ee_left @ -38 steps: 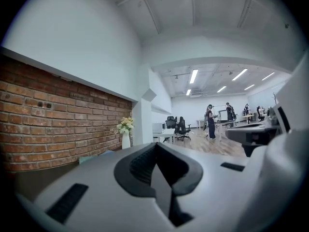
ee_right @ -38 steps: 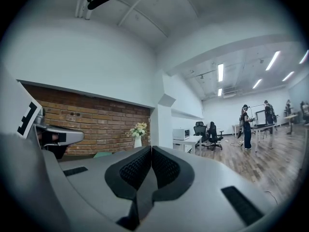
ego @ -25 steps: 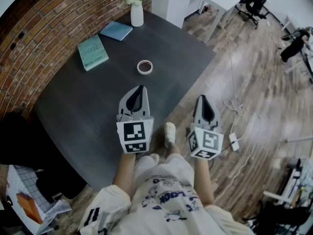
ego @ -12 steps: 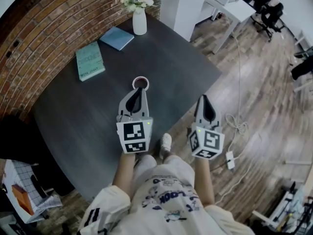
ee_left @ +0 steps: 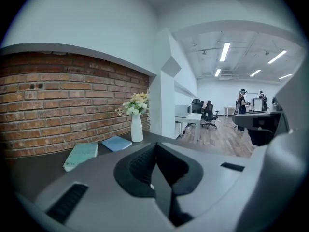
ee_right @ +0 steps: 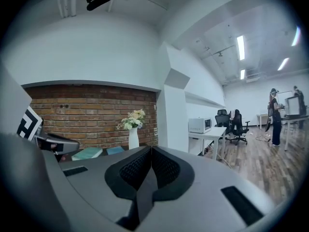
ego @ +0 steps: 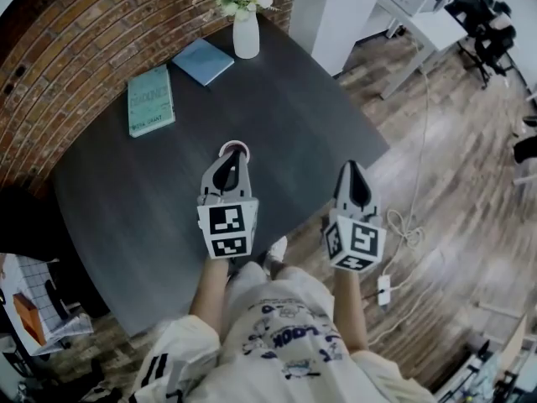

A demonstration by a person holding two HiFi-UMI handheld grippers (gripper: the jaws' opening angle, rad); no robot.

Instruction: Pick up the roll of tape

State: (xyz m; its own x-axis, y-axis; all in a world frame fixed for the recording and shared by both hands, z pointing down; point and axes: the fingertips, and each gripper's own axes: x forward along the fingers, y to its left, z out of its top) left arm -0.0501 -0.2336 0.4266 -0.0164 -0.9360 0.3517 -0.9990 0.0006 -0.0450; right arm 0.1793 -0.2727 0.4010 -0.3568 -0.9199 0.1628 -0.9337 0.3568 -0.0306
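Observation:
The roll of tape point(ego: 234, 148), a small white ring with a reddish rim, lies on the dark table point(ego: 126, 183). In the head view my left gripper point(ego: 236, 153) is shut and empty, and its tip covers the roll's near side. Whether it touches the roll I cannot tell. The left gripper view shows the closed left gripper point(ee_left: 155, 147) but not the tape, which its body hides. My right gripper point(ego: 350, 169) hangs by the table's near right edge, shut, with nothing in it. The right gripper view shows the right gripper point(ee_right: 150, 151) with its pads together.
A teal book point(ego: 151, 99) and a blue book point(ego: 204, 60) lie at the far side near the brick wall point(ego: 75, 32). A white vase with flowers point(ego: 246, 34) stands at the far corner. A cable and power strip point(ego: 383, 288) lie on the wooden floor to the right.
Both grippers have moved forward over the table toward the tape. The left gripper's tip, earlier well short of the roll, now overlaps it. Both stay shut.

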